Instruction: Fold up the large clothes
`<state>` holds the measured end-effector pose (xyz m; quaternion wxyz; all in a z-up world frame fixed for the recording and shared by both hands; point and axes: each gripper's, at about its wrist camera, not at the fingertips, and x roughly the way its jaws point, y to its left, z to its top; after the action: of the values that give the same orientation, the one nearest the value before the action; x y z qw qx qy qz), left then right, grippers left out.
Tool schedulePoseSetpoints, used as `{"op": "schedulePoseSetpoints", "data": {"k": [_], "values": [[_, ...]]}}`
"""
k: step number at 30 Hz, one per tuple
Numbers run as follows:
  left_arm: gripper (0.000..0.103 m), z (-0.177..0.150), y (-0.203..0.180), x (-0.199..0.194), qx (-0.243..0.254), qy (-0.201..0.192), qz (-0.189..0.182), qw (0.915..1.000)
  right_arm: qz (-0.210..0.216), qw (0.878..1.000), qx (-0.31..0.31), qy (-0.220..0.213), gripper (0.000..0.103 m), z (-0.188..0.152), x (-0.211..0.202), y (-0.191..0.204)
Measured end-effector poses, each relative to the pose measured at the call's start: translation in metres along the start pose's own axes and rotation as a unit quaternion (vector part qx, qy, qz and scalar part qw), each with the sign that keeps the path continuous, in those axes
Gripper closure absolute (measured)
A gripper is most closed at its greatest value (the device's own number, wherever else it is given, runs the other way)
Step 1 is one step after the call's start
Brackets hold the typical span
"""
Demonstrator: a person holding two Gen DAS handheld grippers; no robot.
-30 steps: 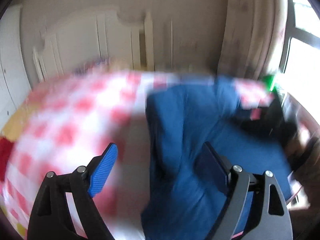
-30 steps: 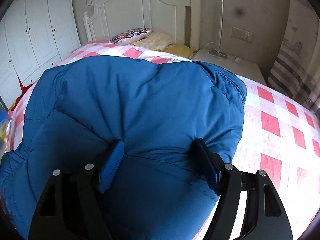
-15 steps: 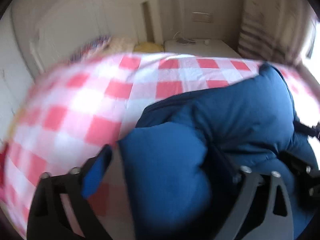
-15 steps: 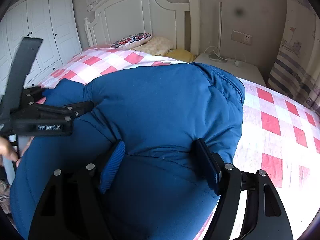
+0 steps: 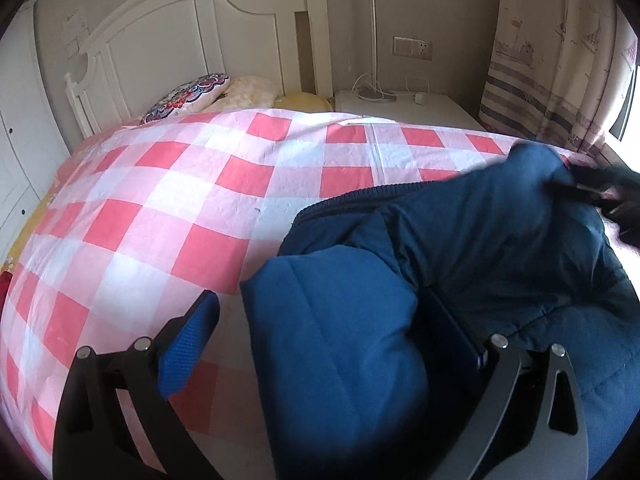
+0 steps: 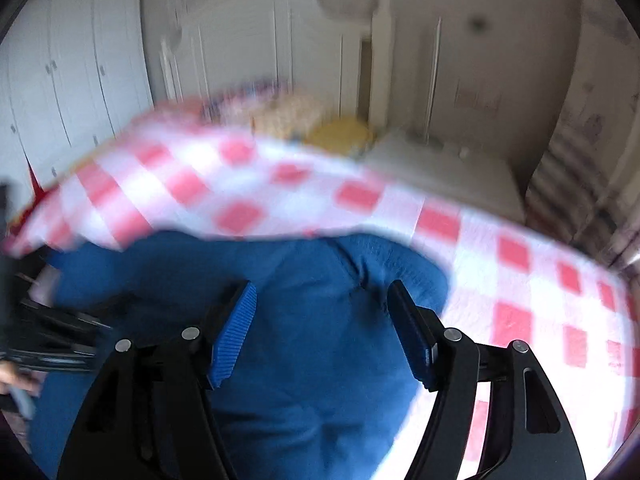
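Note:
A puffy dark blue jacket lies bunched on the red and white checked bed cover. My left gripper is open, its jaws wide apart, with a thick fold of the jacket lying between them against the right finger. In the right wrist view, which is blurred by motion, the jacket lies under my right gripper, which is open over it. The right gripper also shows at the right edge of the left wrist view.
A white headboard with pillows stands at the far end of the bed. A white nightstand with a lamp and cables is beside it. A striped curtain hangs at the right. White wardrobe doors line the left wall.
My left gripper has swung over to the jacket and now has a fold between its open jaws. My right gripper has pulled back and is moving fast; the jacket is more bunched up.

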<state>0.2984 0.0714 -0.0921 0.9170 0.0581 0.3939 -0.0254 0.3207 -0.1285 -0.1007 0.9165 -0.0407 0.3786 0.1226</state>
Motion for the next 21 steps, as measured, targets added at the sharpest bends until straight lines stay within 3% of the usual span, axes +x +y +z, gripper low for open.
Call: {"op": "schedulePoseSetpoints", "data": {"k": [3, 7, 11, 16, 18, 21], "values": [[0.002, 0.0, 0.003, 0.002, -0.007, 0.002, -0.001, 1.0, 0.037, 0.999, 0.034, 0.013, 0.035, -0.005, 0.022, -0.013], [0.002, 0.0, 0.005, 0.005, -0.012, 0.006, -0.011, 0.9999, 0.014, 0.999, 0.001, 0.04, 0.036, 0.011, 0.015, -0.005], [0.002, -0.001, 0.008, 0.007, -0.02, 0.008, -0.021, 0.9996, 0.001, 1.0, 0.021, -0.009, 0.036, 0.038, -0.007, -0.014], [0.002, -0.001, 0.01, 0.008, -0.025, 0.008, -0.026, 0.9993, -0.011, 0.998, -0.011, 0.064, 0.035, 0.024, 0.05, -0.004], [0.002, -0.001, 0.01, 0.009, -0.026, 0.011, -0.026, 0.9993, 0.007, 0.997, 0.018, 0.073, 0.035, 0.023, 0.054, -0.013], [0.002, -0.002, 0.009, 0.008, -0.025, 0.01, -0.026, 0.9993, -0.016, 0.997, -0.005, 0.072, 0.035, 0.022, 0.05, -0.005]]}}
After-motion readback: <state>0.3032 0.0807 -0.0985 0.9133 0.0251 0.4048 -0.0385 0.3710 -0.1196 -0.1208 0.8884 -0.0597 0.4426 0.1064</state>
